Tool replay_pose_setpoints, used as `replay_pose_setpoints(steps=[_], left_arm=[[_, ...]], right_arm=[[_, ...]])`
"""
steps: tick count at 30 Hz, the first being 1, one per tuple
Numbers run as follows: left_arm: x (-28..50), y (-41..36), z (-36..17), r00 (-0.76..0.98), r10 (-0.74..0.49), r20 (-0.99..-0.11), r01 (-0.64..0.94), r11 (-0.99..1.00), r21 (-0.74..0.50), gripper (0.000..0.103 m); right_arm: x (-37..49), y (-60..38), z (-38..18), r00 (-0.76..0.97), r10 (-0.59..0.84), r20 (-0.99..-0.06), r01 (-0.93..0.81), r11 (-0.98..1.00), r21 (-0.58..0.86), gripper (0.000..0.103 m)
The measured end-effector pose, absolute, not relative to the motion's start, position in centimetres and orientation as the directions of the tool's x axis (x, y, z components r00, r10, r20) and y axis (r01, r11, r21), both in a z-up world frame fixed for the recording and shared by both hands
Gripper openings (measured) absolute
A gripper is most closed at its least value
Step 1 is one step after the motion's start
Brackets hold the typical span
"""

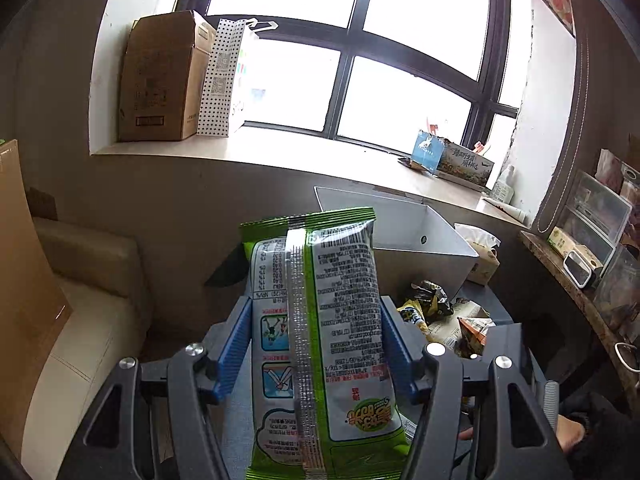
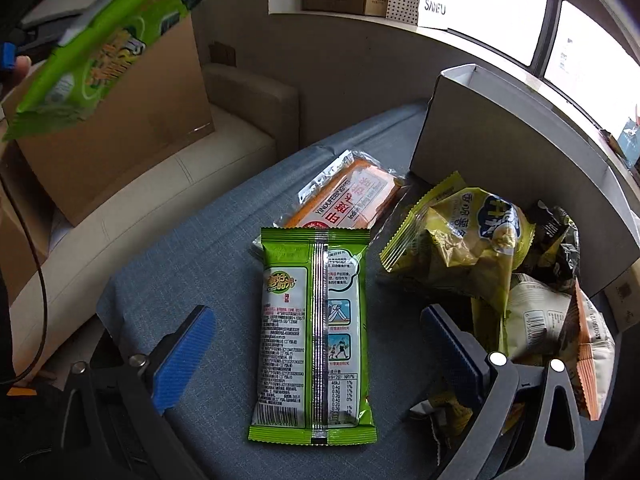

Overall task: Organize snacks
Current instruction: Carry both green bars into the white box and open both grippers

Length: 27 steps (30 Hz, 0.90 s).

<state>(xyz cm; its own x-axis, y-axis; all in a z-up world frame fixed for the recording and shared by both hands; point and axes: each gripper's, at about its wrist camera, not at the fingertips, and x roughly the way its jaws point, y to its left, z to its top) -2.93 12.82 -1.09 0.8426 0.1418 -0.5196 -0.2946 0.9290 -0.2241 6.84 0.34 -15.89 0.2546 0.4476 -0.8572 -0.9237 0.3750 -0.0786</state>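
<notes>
my left tongs [image 1: 316,344]: clenched on green snack pack [image 1: 320,320], raised off tabletop [image 2: 200,264] | my right tongs [image 2: 316,344]: released, straddling second green pack [image 2: 314,336] flat on tabletop | white box [image 2: 500,152] beside snack pile [image 2: 480,240]

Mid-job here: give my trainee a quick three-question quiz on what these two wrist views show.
1. True or false: the left gripper is shut on a green snack packet.
2. What lies between the right gripper fingers, and do the fingers touch it?
3. Which packet lies just beyond it on the blue-grey tabletop: A) orange packet, B) black packet, C) yellow packet?

Key: 1 true; 2 a second green packet lying flat, not touched, fingers open; 3 A.
</notes>
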Motion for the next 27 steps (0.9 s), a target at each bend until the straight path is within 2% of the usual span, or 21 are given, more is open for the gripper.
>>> replay_pose_setpoints(steps=[2,3,4,9,14,19,23,27], left_arm=[[-3.7,13.1,-0.9,0.847,0.147,-0.511,-0.297,0.928,-0.224,0.066],[-3.8,13.2,-0.8,0.847,0.147,-0.510,-0.295,0.929,-0.223,0.066],[-4.0,13.2,-0.8,0.849,0.145,-0.509,-0.293,0.930,-0.224,0.066],[-3.9,13.0,-1.2,0.851,0.126,-0.510,-0.277,0.932,-0.232,0.066],[-3.7,12.5,-0.8,0.868,0.107,-0.486,-0.249,0.938,-0.239,0.066],[-1.8,12.4,0.3,0.885,0.067,-0.460,-0.211,0.940,-0.269,0.066],[2.2,12.5,2.0,0.906,0.012,-0.424,-0.151,0.943,-0.296,0.067],[9.2,12.4,3.5,0.905,-0.014,-0.424,-0.119,0.951,-0.285,0.067]], right_arm=[[6.9,0.9,-17.8,0.255,0.394,-0.883,-0.920,0.380,-0.096,0.103],[6.9,0.9,-18.5,0.243,0.383,-0.891,-0.920,0.381,-0.087,0.096],[7.0,0.7,-19.0,0.210,0.374,-0.904,-0.925,0.374,-0.060,0.077],[6.8,-0.2,-18.6,0.191,0.388,-0.901,-0.932,0.359,-0.043,0.061],[6.2,-2.5,-14.2,0.202,0.512,-0.835,-0.934,0.357,-0.006,0.060],[8.5,-7.1,-7.1,0.315,0.637,-0.704,-0.880,0.474,0.036,0.060],[13.1,-11.3,-1.6,0.461,0.673,-0.579,-0.786,0.612,0.085,0.060],[19.6,-12.5,1.2,0.508,0.659,-0.556,-0.709,0.686,0.165,0.060]])
